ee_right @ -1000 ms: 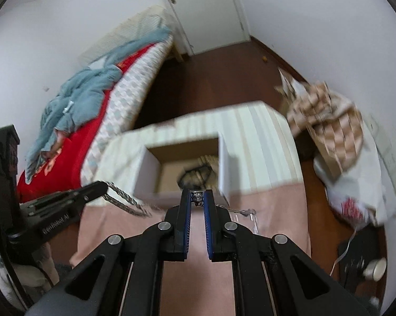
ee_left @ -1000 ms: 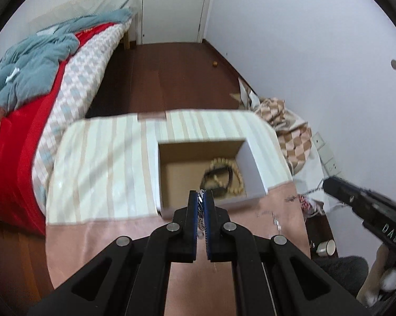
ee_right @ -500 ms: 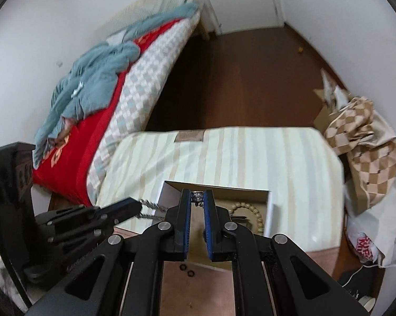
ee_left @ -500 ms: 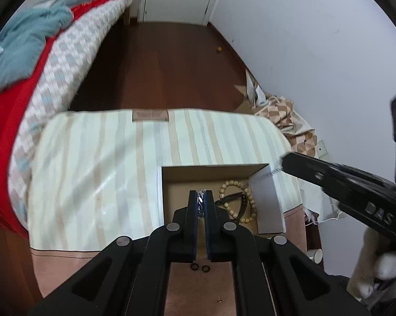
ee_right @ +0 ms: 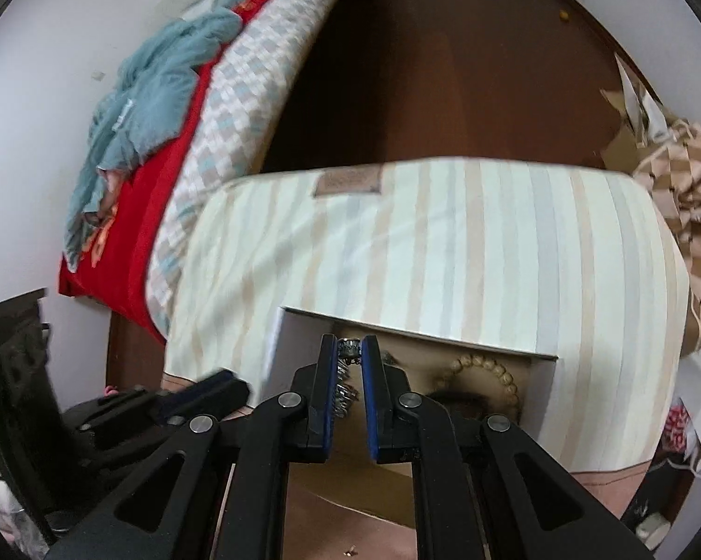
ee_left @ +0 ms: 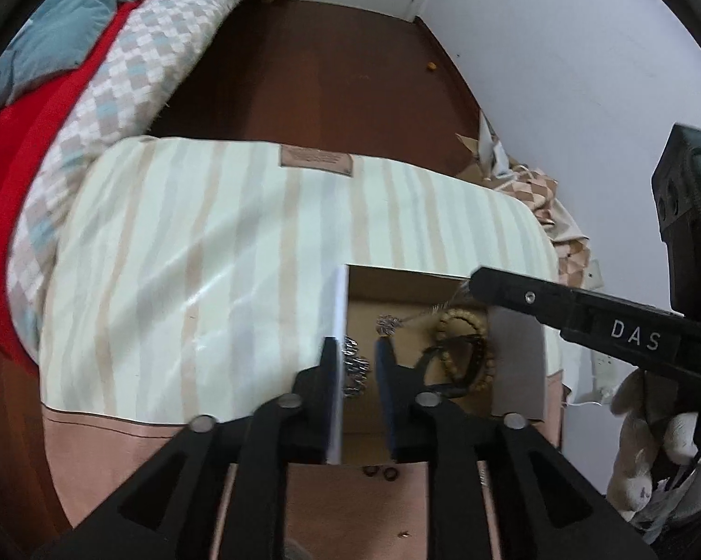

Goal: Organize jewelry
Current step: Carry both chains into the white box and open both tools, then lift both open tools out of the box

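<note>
A white cardboard box with a brown inside sits on the striped cloth. Inside lie a wooden bead bracelet and a dark bracelet. My left gripper is open over the box's left wall, and a silver chain hangs loose between its fingers. My right gripper is shut on one end of the silver chain, held over the box. The chain dangles below into the box. The bead bracelet also shows in the right wrist view.
Two small dark rings lie on the pink cloth in front of the box. A bed with a red cover stands to the left. A checked bag lies on the floor at the right. A wall stands behind it.
Both grippers have moved forward and down over the box. My left gripper has opened and let go of the chain. The right gripper still holds its end.
</note>
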A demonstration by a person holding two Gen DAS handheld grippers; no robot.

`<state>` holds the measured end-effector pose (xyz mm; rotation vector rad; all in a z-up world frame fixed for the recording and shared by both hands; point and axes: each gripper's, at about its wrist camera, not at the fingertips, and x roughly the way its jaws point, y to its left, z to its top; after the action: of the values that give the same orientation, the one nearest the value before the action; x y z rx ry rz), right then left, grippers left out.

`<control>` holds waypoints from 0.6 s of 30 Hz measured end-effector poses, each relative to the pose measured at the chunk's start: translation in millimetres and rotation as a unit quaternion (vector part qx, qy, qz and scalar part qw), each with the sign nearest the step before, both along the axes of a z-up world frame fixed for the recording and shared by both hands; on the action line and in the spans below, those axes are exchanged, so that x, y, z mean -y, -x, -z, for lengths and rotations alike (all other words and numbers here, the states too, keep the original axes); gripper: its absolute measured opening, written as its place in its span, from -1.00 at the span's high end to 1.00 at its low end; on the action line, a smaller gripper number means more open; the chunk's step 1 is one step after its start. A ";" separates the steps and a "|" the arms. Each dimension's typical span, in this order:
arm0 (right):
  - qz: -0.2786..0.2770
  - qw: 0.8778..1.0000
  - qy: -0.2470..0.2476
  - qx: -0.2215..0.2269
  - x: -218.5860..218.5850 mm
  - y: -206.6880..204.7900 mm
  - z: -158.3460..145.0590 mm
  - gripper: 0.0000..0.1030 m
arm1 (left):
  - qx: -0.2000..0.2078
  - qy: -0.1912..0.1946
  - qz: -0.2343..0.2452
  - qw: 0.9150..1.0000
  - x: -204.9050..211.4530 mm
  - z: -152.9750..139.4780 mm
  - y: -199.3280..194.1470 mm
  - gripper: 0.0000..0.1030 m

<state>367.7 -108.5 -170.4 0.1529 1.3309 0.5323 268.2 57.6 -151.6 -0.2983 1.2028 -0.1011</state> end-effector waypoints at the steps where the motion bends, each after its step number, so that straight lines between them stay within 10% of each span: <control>1: 0.003 1.000 0.004 -0.005 1.2 -0.3 2.5 0.34 | 0.005 -0.007 -0.002 1.000 -0.6 -1.1 1.9 -0.04; 3: 0.011 1.000 -0.002 -0.009 7.2 0.8 4.1 -0.18 | 0.019 -0.022 -0.009 1.000 -2.6 -4.6 6.7 -0.46; 10: 0.056 0.997 0.044 0.041 39.0 25.4 -12.4 -0.22 | 0.045 -0.086 -0.019 0.995 -0.7 -6.8 25.1 -0.88; 14: 0.080 0.982 0.143 0.094 56.2 61.4 -14.0 -0.82 | 0.049 -0.110 -0.020 0.992 4.7 -0.2 37.6 -0.92; 18: 0.089 0.969 0.201 0.113 59.7 92.1 -3.3 -0.91 | 0.050 -0.132 -0.014 0.990 15.4 6.8 51.6 -0.93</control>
<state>275.5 -168.2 -167.2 -0.1203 1.1621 0.1157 216.6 42.2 -158.5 -0.0759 1.0975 0.0671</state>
